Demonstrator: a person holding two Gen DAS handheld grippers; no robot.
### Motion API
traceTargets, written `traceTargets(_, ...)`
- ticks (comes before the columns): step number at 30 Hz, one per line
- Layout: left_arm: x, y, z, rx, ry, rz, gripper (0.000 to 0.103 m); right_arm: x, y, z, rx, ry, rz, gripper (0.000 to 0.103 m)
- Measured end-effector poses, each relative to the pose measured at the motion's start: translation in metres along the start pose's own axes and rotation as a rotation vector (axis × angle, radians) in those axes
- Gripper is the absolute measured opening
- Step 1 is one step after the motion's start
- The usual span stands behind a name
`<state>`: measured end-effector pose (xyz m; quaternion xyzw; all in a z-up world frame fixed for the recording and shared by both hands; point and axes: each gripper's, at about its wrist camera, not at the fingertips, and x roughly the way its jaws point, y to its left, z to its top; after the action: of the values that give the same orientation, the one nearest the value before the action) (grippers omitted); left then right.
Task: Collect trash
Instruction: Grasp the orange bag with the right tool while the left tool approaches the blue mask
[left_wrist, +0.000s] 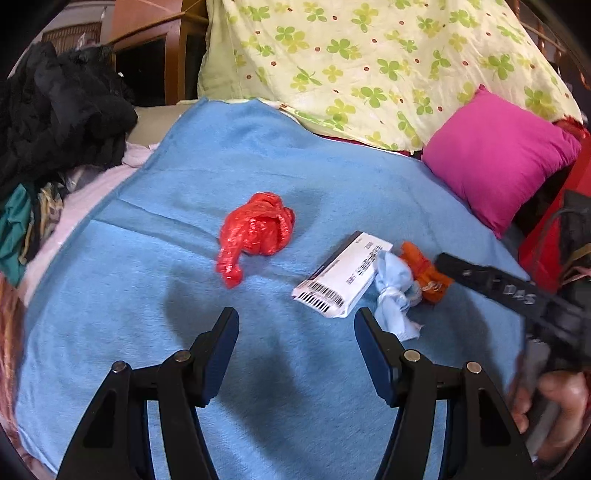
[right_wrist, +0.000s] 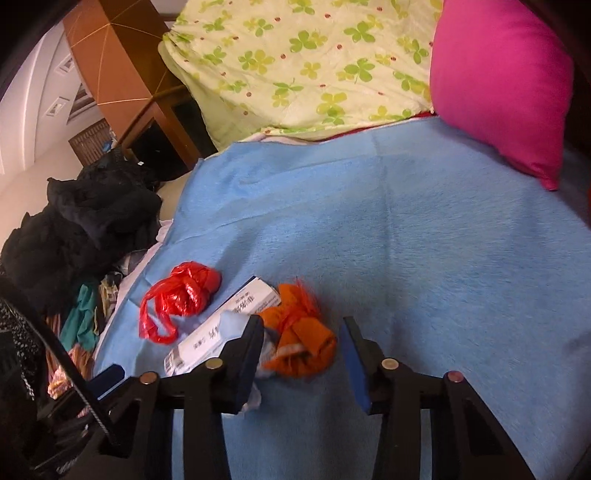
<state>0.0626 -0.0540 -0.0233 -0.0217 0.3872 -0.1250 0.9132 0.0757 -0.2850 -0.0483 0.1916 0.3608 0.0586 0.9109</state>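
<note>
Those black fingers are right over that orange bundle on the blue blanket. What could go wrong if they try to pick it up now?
The orange bundle lies touching the knotted pale blue scrap and the white box, so the right gripper might drag or pinch a neighbour too. The blue blanket is soft; fingers closing low could catch its fabric. The bundle looks crumpled and could slip out.
</note>
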Motion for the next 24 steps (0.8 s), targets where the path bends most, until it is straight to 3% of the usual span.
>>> traceTargets(4,0.001,-0.005,0.002,0.017,-0.006,-0.001,0.066,0.029,-0.002,0.001,0.014,0.088,-0.002,0.038)
traceTargets(8,0.003,-0.004,0.003,0.017,-0.004,0.006,0.066,0.030,-0.003,0.000,0.008,0.095,0.014,0.032)
traceTargets(19,0.003,-0.010,0.000,0.040,-0.003,-0.004,0.066,-0.022,-0.001,-0.004,-0.018,0.039,-0.026,0.029)
traceTargets(24,0.006,-0.027,-0.005,0.065,0.036,-0.112,0.066,-0.054,0.000,-0.008,-0.015,-0.004,-0.058,0.029)
